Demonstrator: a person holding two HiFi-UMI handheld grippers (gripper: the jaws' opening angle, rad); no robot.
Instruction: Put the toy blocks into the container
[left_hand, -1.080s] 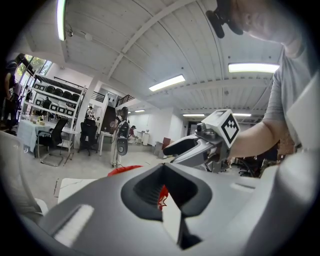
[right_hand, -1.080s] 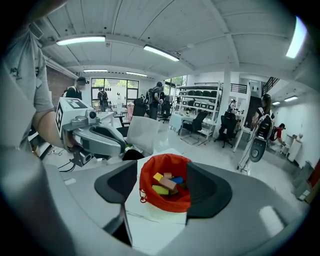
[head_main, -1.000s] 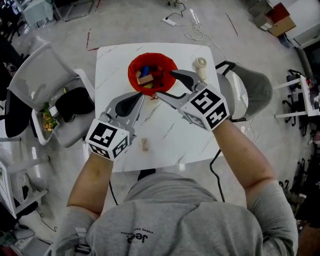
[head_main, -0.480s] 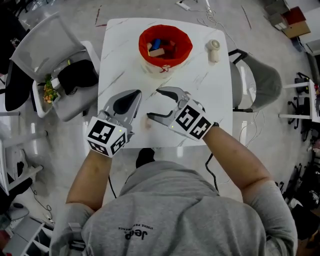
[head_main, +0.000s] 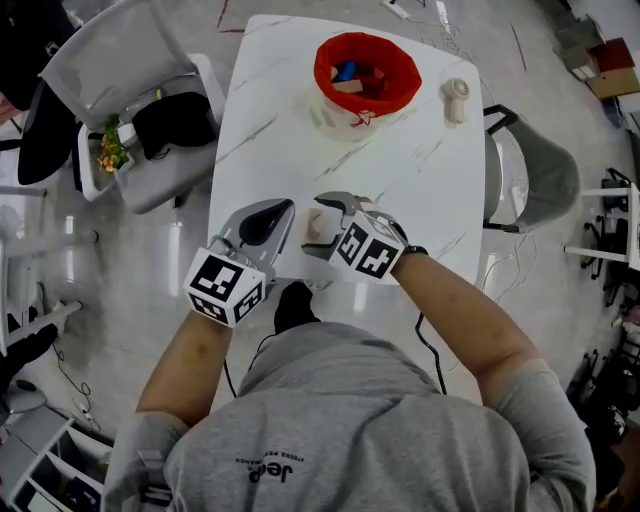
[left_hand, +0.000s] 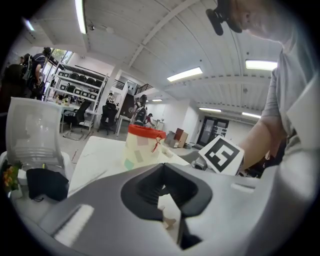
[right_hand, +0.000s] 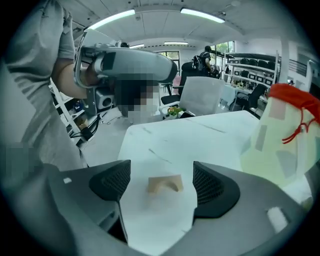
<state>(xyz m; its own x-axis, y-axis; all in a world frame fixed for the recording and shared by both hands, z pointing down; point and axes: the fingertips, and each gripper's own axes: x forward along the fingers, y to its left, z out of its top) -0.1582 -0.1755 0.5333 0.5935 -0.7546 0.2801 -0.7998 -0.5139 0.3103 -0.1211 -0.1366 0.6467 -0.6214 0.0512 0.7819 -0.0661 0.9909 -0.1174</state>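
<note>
One tan arch-shaped block (right_hand: 165, 184), flat on the white table (head_main: 400, 180) close to its near edge, well apart from the red-rimmed container (head_main: 365, 75) at the far end. Framed squarely between the jaws of the right gripper (head_main: 322, 222): spread wide, one pad on either side, bare tabletop in each gap, so no contact yet. Long axis running across, from pad to pad, with the arch's hollow turned toward the gripper. Likely, then, a closing onto the two short ends rather than the flat faces. Possibly worth sinking a touch lower before squeezing, given so low a block.

Just beside, on the left, the left gripper (head_main: 280, 208): jaws together on nothing, tip near the same block but apart from it, by the look of it the spare hand here. Nearer and better placed: the right.

Further out, straight ahead and away from the body, the container again, already holding several coloured blocks (head_main: 352, 78). Hence, once gripped, a lift and a long carry forward over open table. Off to the container's right, a small handheld fan (head_main: 455, 97), seemingly clear of that path.
</note>
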